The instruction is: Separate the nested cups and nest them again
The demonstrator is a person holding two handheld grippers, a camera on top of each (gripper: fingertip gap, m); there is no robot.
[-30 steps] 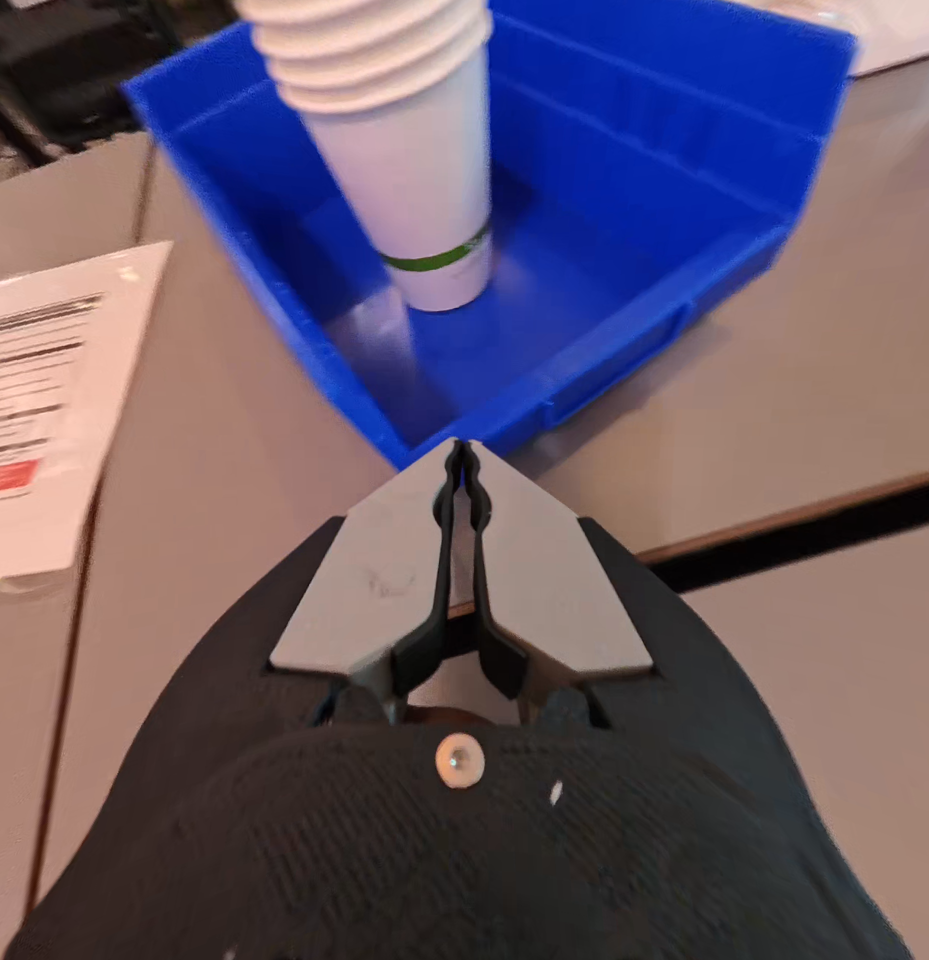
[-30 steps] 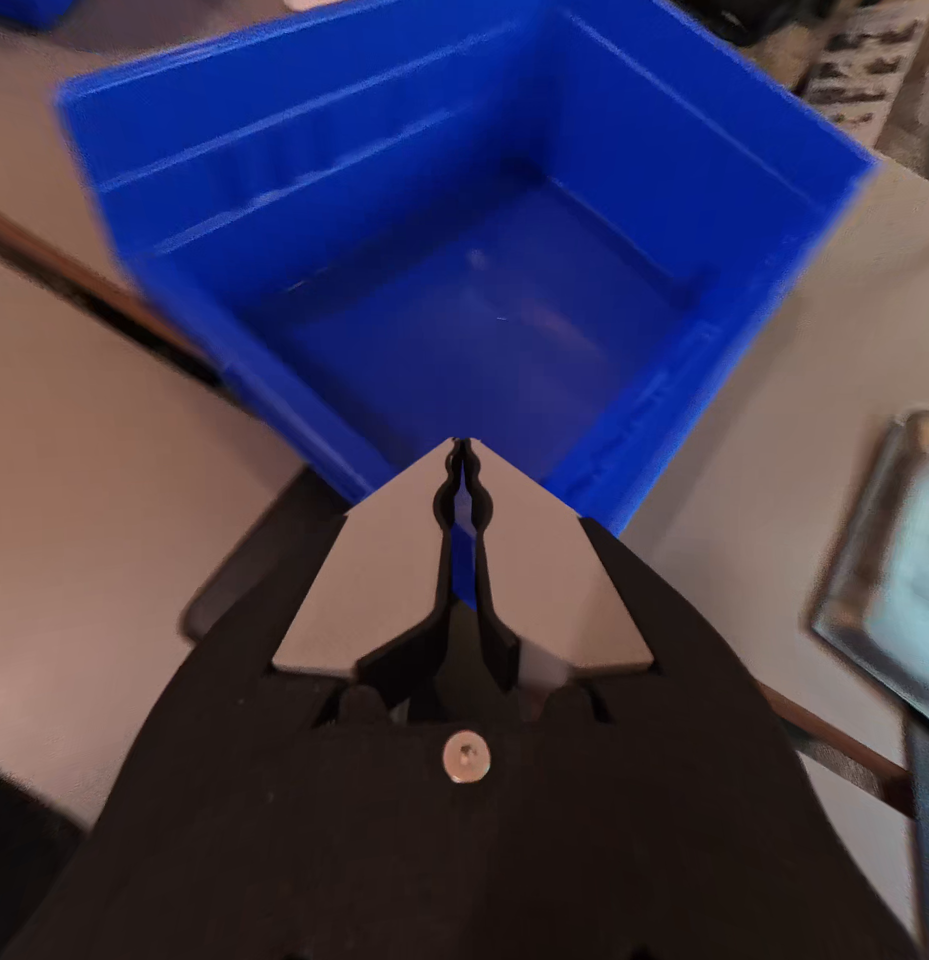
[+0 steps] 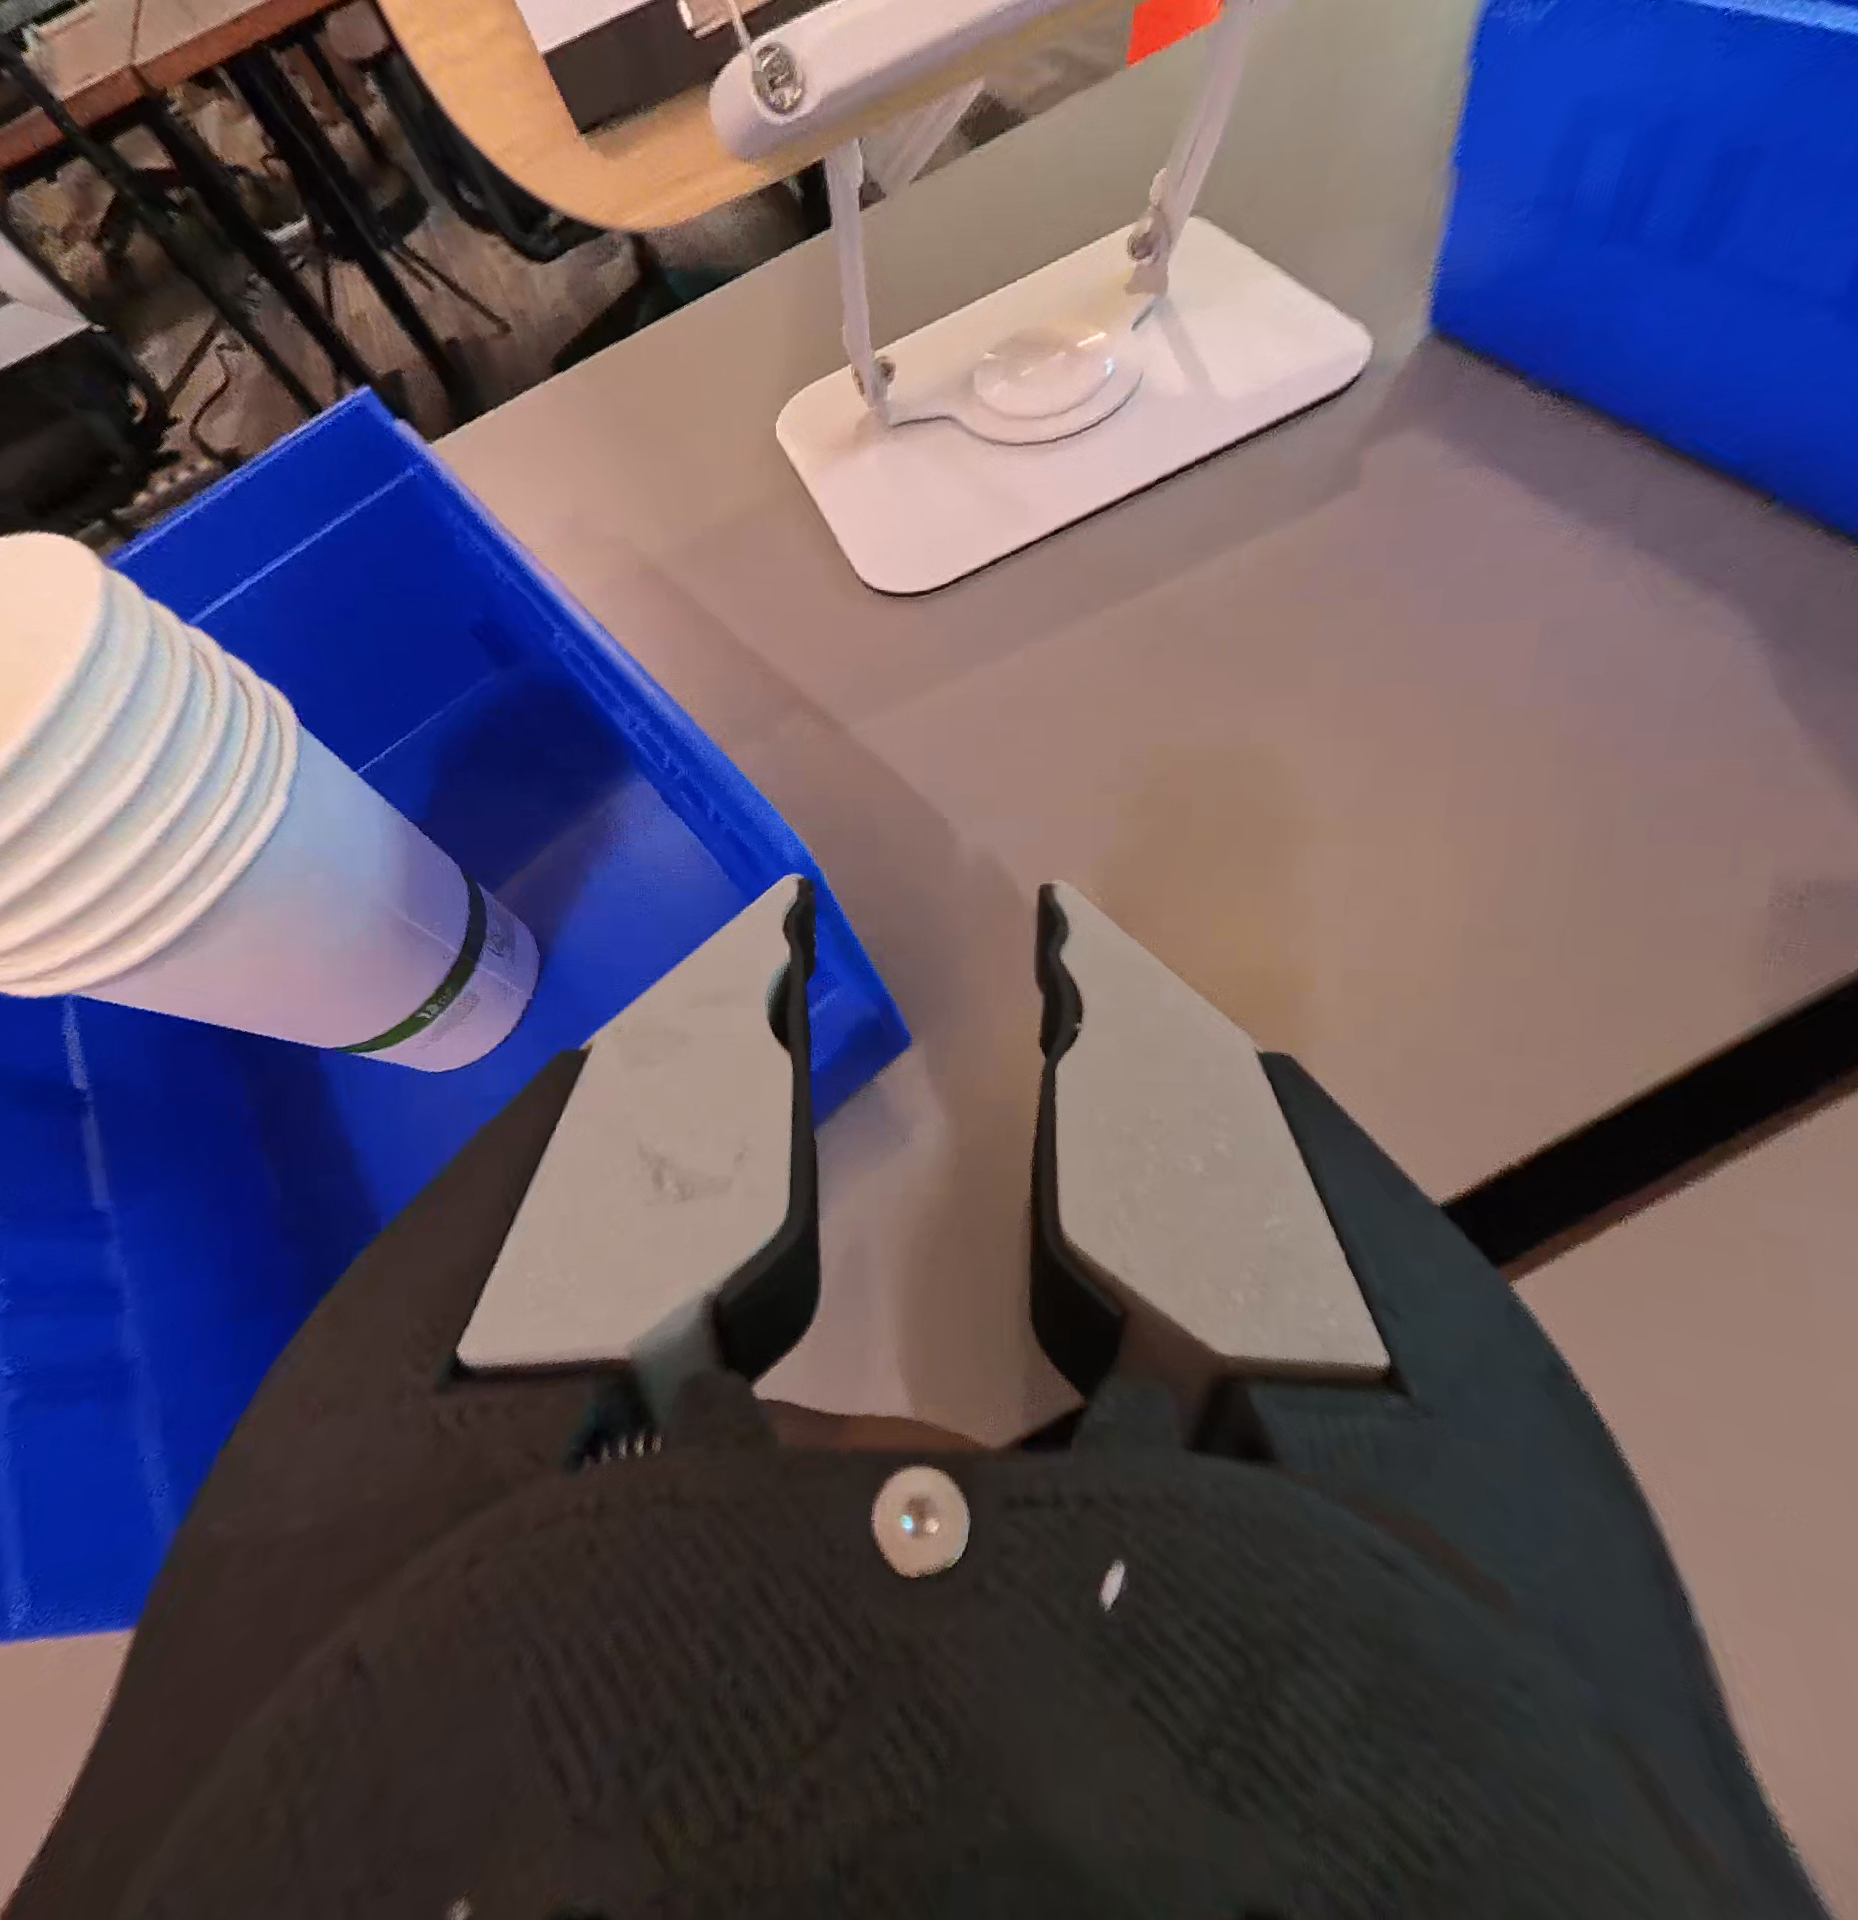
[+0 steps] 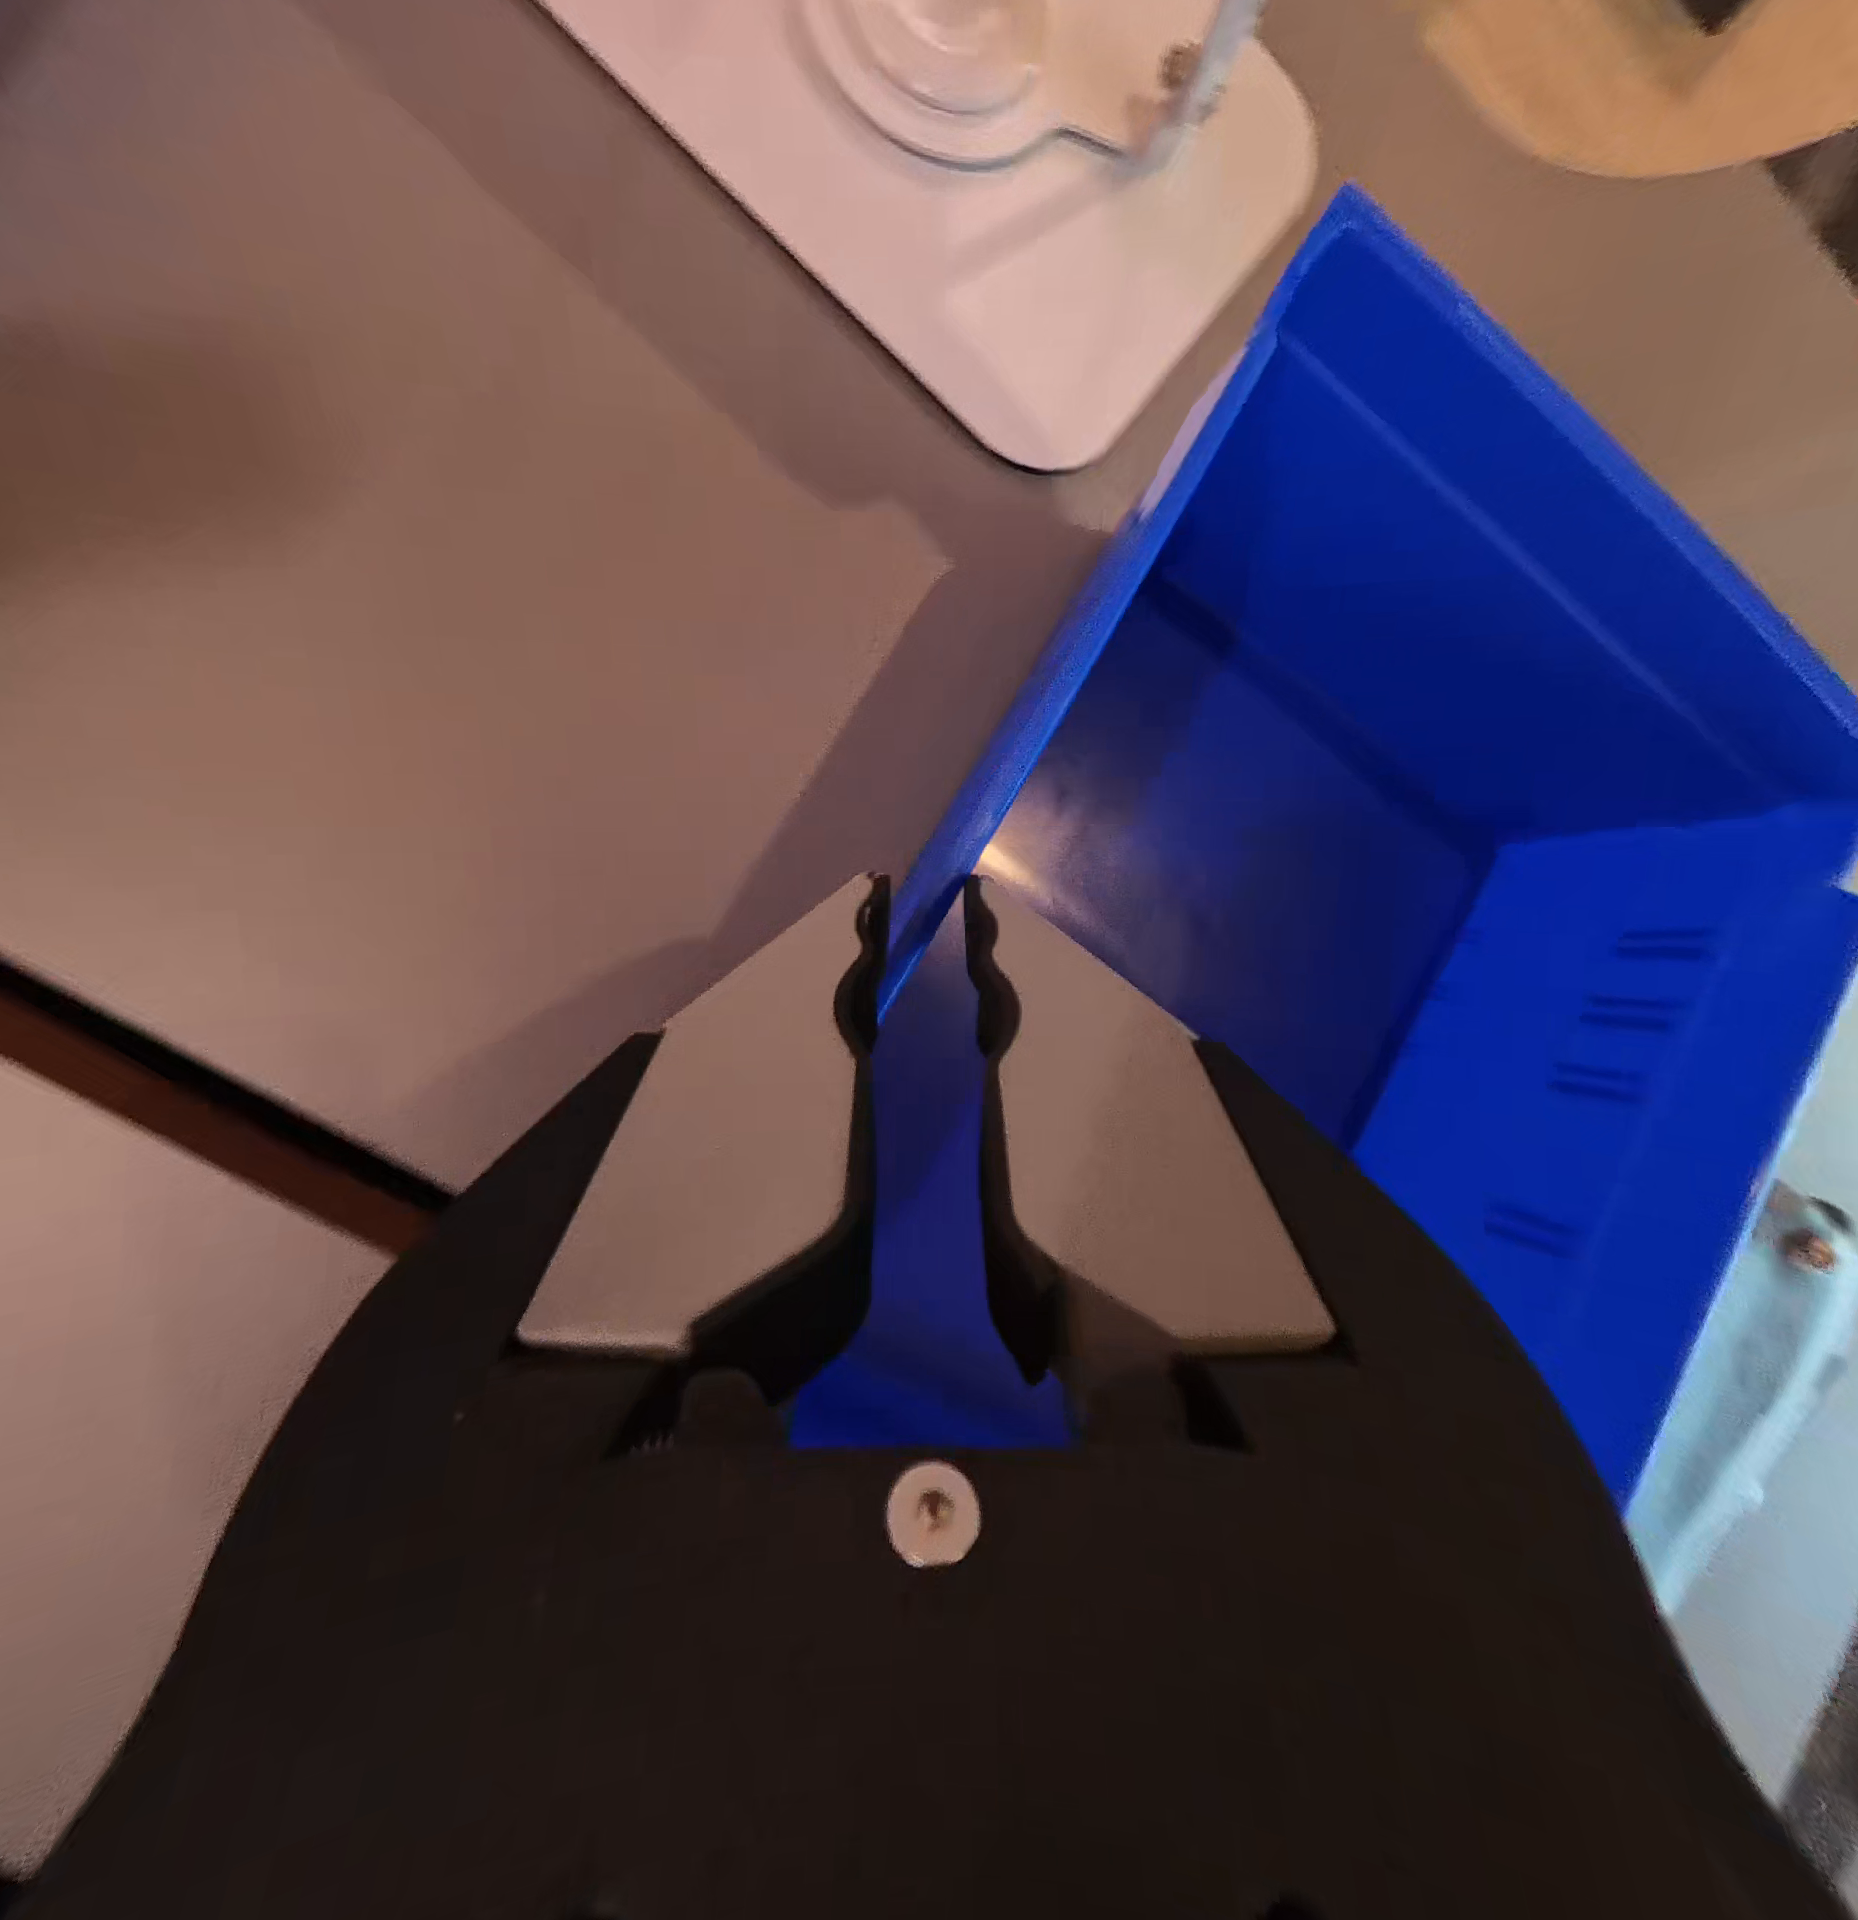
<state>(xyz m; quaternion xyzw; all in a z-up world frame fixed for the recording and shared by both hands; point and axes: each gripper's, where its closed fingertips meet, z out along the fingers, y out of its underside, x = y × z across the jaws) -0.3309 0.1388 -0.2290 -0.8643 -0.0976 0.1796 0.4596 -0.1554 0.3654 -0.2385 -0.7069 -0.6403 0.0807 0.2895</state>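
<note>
We are holding the left gripper (image 3: 920, 914) over the grey bench (image 3: 1320, 831), its fingers spread apart and grasping nothing. To its left, the stack of nested white cups (image 3: 177, 831) is standing inside a blue bin (image 3: 613, 686). Our right gripper (image 4: 925, 894), fingers slightly parted and also grasping nothing, is hovering above the wall of a second blue bin (image 4: 1527, 665). A white lamp base (image 3: 1070, 447) is sitting on the bench.
</note>
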